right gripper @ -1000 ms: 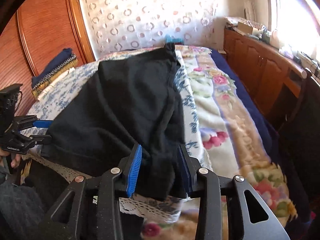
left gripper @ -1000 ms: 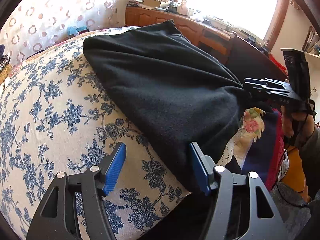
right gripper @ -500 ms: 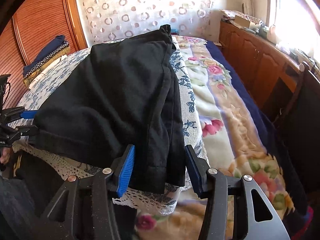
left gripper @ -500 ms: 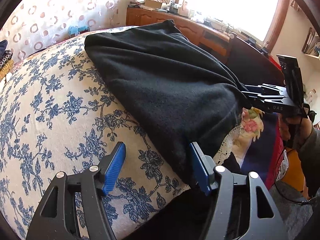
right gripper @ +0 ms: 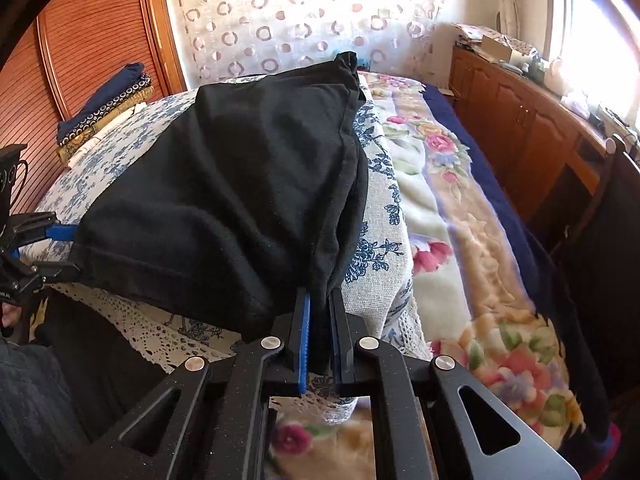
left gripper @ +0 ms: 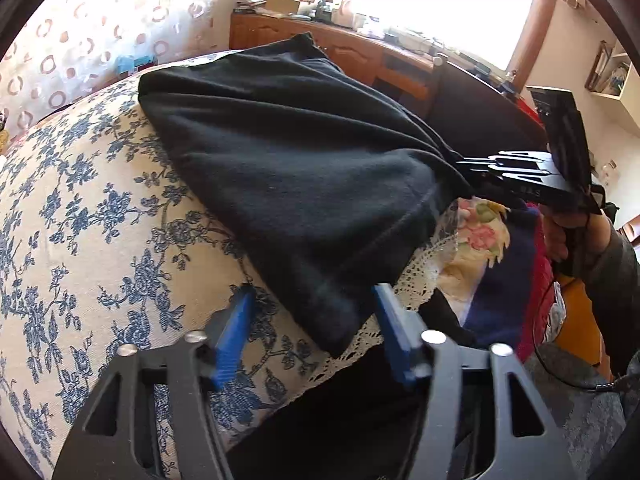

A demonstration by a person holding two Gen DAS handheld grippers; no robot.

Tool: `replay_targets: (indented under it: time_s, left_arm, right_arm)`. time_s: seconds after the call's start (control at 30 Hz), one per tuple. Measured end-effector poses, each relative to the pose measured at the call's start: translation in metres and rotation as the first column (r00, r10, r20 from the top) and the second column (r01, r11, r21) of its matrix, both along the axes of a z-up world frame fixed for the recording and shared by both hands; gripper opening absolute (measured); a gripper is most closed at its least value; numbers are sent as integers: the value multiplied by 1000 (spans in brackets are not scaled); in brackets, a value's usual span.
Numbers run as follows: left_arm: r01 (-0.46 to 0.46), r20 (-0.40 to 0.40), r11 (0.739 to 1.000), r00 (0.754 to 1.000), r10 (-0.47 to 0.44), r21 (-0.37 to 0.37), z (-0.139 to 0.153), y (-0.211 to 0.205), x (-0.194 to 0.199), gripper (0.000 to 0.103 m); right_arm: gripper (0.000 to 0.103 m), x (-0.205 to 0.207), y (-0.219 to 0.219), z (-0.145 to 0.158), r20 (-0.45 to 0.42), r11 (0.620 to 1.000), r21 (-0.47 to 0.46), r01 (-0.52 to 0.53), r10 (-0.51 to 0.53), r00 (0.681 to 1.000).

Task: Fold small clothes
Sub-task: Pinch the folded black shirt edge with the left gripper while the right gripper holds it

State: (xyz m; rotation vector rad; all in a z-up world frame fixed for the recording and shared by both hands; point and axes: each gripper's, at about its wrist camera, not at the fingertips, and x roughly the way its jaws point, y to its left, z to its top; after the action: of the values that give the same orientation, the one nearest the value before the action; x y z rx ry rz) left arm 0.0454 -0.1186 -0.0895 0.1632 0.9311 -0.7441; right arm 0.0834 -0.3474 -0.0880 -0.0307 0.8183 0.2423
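Observation:
A black garment (left gripper: 304,168) lies spread on a blue-flowered cloth (left gripper: 92,216) on the bed. My left gripper (left gripper: 314,322) is open, its blue pads on either side of the garment's near left corner. My right gripper (right gripper: 319,308) is shut on the garment's near right corner (right gripper: 320,280). The garment (right gripper: 240,184) runs away from me to the far end of the bed. The right gripper also shows in the left wrist view (left gripper: 480,172), pinching the cloth. The left gripper shows at the left edge of the right wrist view (right gripper: 56,248).
A flowered blanket (right gripper: 472,240) covers the bed's right side. A wooden dresser (right gripper: 532,120) with clutter runs along the window wall. Folded cloths (right gripper: 108,108) are stacked at the far left by a wooden headboard. A lace edge (left gripper: 424,272) hangs over the bed's near side.
My right gripper has closed on the garment's near right corner; it was open half a second ago. My left gripper stays open, and the left corner now lies between its pads.

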Motion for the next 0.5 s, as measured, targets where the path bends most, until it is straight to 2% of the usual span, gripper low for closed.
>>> replay_targets:
  time_s: [0.07, 0.17, 0.2, 0.27, 0.5]
  left_arm:
    - [5, 1, 1000, 1000, -5, 0, 0, -1, 0, 43]
    - [12, -4, 1000, 1000, -12, 6, 0, -3, 0, 11]
    - [28, -5, 1000, 1000, -28, 12, 0, -5, -2, 6]
    - [41, 42, 999, 998, -42, 21, 9, -6, -7, 6]
    - [14, 102, 994, 995, -2, -112, 61, 12, -1, 5]
  right_arm:
    - [7, 0, 0, 0, 0, 1000, 2, -4, 4, 1000]
    - [6, -2, 2, 1, 1, 1000, 8, -13, 13, 1000]
    - [5, -2, 3, 1, -2, 1000, 11, -22, 22, 1000]
    - [5, -6, 4, 6, 13, 999, 19, -35, 35, 999]
    - [5, -20, -12, 43, 125, 988, 144, -48, 30, 992]
